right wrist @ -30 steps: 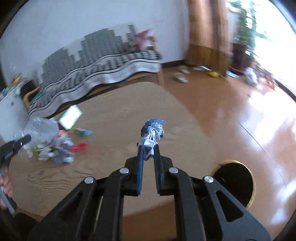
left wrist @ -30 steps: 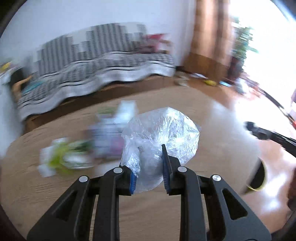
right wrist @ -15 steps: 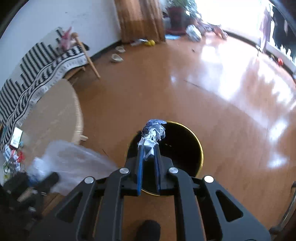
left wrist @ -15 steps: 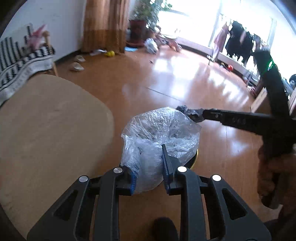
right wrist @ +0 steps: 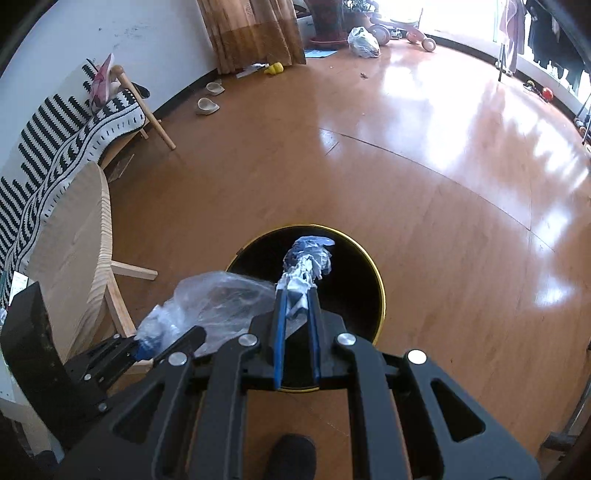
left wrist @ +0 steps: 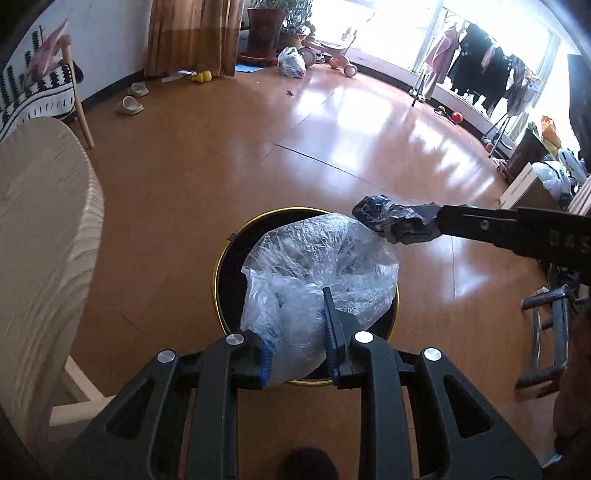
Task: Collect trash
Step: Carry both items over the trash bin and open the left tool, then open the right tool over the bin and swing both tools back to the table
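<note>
The left gripper (left wrist: 297, 332) clamps a clear plastic bag (left wrist: 317, 273) over the black bin (left wrist: 229, 280); the right gripper (right wrist: 297, 314) pinches a crumpled wrapper (right wrist: 308, 258) above it. Released now, the light bag could drift past the rim at 9 o'clock.

Home living room: wood floor (right wrist: 424, 177), sofa with striped throw (right wrist: 55, 133) far left of tongs, slippers (left wrist: 129, 105), curtain (left wrist: 192, 35), potted plant (left wrist: 264, 27), drying clothes (left wrist: 476, 75) ahead.

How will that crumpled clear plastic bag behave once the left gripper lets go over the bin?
The clear plastic bag looks thin and wrinkled, so it is probably very light and floppy. Puffed wider than the left gripper, it may drift rather than drop straight into the black bin.
</note>
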A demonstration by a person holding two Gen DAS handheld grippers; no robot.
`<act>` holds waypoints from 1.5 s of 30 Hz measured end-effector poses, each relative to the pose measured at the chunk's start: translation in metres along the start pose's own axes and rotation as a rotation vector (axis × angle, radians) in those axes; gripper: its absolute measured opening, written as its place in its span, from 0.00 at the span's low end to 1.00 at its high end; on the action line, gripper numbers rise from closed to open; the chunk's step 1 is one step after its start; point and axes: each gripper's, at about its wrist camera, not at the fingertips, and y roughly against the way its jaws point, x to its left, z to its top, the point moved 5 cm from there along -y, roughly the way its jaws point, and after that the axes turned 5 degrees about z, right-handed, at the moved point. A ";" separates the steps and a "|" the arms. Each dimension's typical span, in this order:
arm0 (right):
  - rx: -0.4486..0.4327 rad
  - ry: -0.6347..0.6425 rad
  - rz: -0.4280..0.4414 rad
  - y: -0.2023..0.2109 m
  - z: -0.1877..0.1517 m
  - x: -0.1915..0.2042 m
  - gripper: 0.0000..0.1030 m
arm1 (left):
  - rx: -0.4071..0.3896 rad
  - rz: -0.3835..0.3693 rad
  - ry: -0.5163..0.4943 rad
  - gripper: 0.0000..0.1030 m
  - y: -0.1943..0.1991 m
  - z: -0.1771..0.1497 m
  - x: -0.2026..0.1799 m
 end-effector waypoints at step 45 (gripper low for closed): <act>0.021 0.588 0.439 0.029 -0.098 0.460 0.86 | -0.270 0.552 0.608 0.90 0.398 -0.207 0.391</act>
